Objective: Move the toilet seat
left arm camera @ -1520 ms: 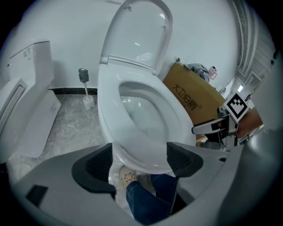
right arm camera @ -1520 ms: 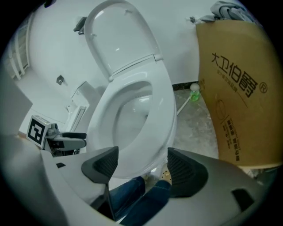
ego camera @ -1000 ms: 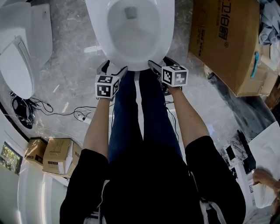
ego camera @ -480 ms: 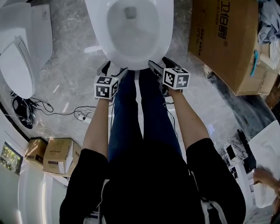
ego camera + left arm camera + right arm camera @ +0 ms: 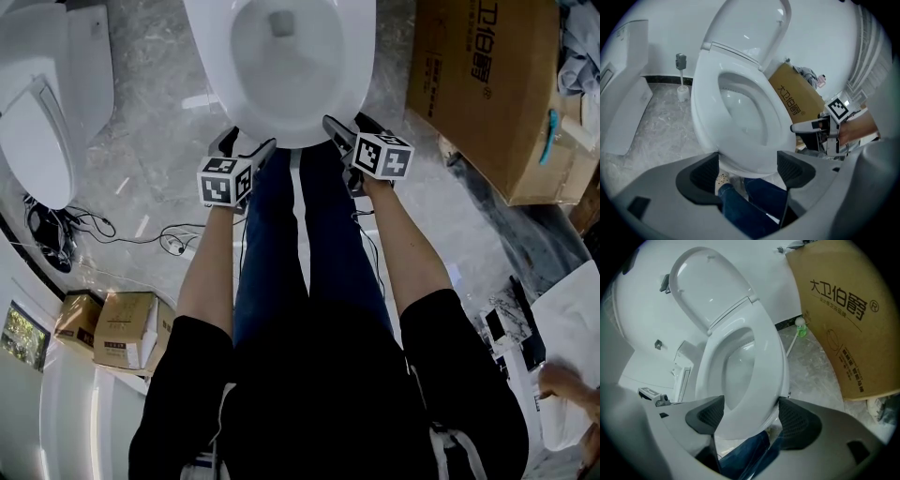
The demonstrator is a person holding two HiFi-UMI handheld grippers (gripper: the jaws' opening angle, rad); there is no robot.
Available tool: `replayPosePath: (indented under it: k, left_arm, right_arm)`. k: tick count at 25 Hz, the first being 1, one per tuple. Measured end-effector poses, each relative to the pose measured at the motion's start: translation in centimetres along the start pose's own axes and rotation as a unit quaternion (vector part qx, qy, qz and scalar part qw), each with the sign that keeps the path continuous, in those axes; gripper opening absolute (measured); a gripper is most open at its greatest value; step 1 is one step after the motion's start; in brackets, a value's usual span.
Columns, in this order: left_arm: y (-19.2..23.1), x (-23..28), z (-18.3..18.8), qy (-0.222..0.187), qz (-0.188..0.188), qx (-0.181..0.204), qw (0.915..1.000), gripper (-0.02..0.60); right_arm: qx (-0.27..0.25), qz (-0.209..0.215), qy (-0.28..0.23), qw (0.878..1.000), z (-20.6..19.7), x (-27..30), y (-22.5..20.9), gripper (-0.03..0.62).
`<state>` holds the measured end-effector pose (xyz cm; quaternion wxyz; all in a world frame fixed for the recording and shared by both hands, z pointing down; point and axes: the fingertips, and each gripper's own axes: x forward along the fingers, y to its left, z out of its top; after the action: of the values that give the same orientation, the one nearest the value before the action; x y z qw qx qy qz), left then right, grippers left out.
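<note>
White toilet seat [image 5: 354, 75] lies flat on the bowl, with the lid [image 5: 745, 33] raised behind it. The left tool [image 5: 246, 145] and right tool [image 5: 349, 129] sit at the seat's front edge. Each has its jaws spread, with the rim showing between them, not pinched. This low, paired placement looks meant to catch the rim from both sides and lift it evenly.

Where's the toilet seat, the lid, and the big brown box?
toilet seat [image 5: 208, 52]: head view, left side of the ring.
lid [image 5: 705, 287]: right gripper view, middle of the raised lid.
cardboard box [image 5: 478, 94]: head view, its top face.
</note>
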<state>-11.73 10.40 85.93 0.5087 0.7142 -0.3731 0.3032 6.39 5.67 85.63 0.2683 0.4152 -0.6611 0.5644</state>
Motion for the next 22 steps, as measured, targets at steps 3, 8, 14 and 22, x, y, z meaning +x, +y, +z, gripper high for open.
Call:
replayPosePath:
  k: [3,8,14,22]
  left_arm:
    - [-0.1,-0.1,0.4,-0.017,-0.007,-0.042,0.999,0.38]
    - [-0.4,-1.0,1.1,-0.041,-0.011,-0.073,0.9964,0.38]
    - [-0.9,-2.0,1.3,-0.063,-0.009,-0.067,0.9957,0.379]
    - [-1.3,0.2,0.7,-0.044,-0.067,-0.13,0.9883,0.383]
  right_arm:
    - [-0.001,-0.004,0.0,1.0,0.1,-0.1,0.1,0.348]
    - [-0.001,0.0,-0.004,1.0,0.3,-0.8,0.6,0.348]
    - [0.012,0.005,-0.019,1.0,0.8,-2.1,1.2,0.348]
    - [0.005,0.001,-0.023,1.0,0.9,-2.0,1.2,0.348]
